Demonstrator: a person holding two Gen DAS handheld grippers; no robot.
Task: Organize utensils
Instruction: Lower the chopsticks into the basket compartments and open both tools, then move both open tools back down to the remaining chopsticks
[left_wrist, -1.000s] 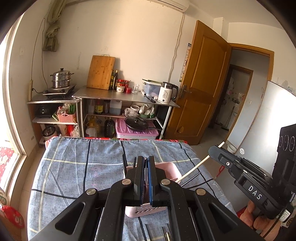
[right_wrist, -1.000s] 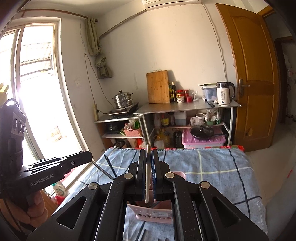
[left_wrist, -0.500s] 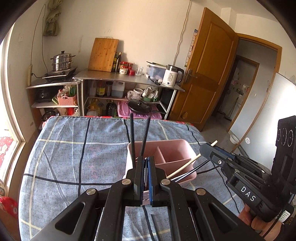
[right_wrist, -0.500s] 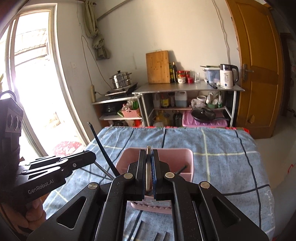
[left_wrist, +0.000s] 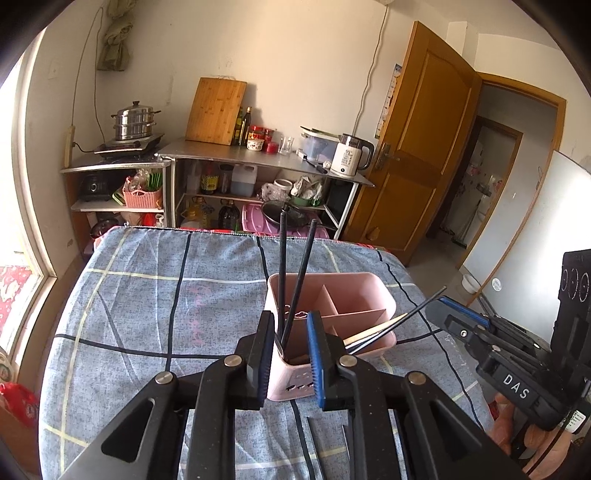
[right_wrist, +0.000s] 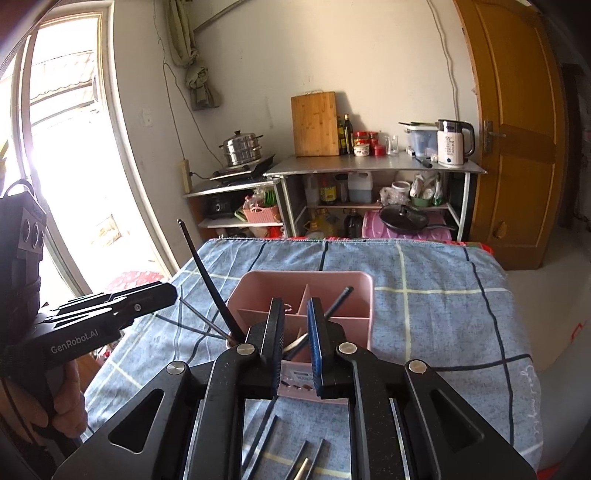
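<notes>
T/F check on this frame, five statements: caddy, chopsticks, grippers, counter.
1. The pink caddy stands on the checked cloth. True.
2. Two black chopsticks stand in the caddy. True.
3. The left gripper is clamped on the chopsticks. False: its jaws have just opened and the chopsticks stand loose between them.
4. The kettle sits on the floor. False: it is on the steel counter.
5. The right gripper is shut tight. False: its jaws have just opened.

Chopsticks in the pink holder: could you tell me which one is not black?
The pale chopstick leaning over the holder's right rim; every other one is black.
</notes>
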